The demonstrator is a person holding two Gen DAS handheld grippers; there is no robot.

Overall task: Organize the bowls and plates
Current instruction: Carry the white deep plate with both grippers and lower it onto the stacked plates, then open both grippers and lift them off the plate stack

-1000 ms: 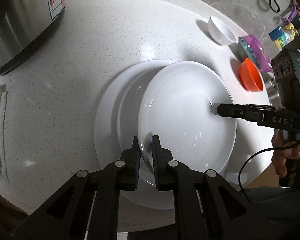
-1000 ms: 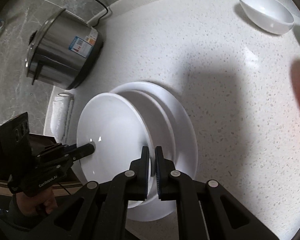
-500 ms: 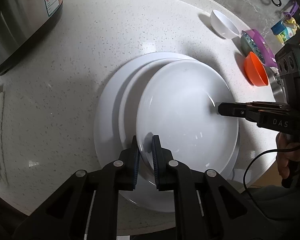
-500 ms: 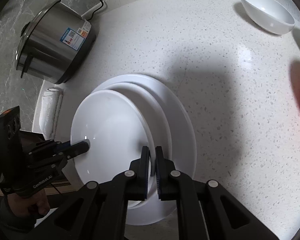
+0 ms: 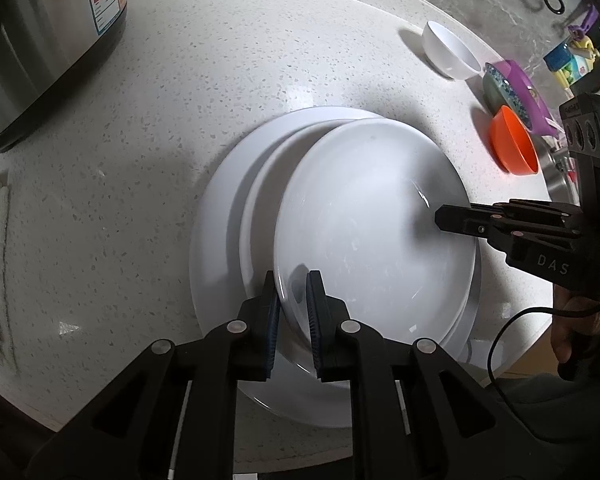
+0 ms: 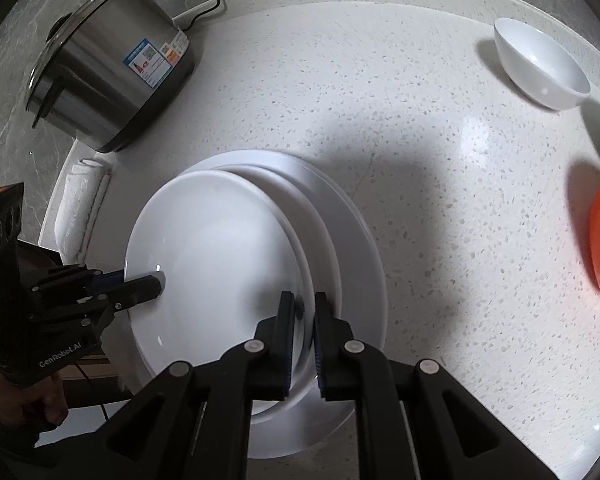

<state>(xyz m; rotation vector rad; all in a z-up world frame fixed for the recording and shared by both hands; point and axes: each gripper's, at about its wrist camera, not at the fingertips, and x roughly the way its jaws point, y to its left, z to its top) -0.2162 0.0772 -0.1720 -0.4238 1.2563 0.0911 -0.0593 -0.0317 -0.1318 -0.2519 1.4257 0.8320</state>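
Observation:
A white top plate (image 5: 372, 216) is held just above a stack of two larger white plates (image 5: 220, 232) on the speckled counter. My left gripper (image 5: 292, 280) is shut on its near rim. My right gripper (image 6: 303, 300) is shut on the opposite rim and shows in the left wrist view (image 5: 440, 218) at the plate's right edge. In the right wrist view the top plate (image 6: 216, 248) sits offset left over the lower plates (image 6: 352, 248), with the left gripper (image 6: 156, 280) at its left edge. A white bowl (image 6: 540, 64), an orange bowl (image 5: 514, 140) and a purple bowl (image 5: 512, 88) stand at the right.
A steel rice cooker (image 6: 108, 76) with a cord stands at the back left. A rolled white cloth (image 6: 80, 204) lies at the counter's left edge. Colourful small items (image 5: 572, 60) sit past the bowls. The counter's front edge (image 5: 260, 452) is close below the plates.
The held plate has shifted slightly with both grippers and sits lower and more squarely over the stack. Both grips are unchanged.

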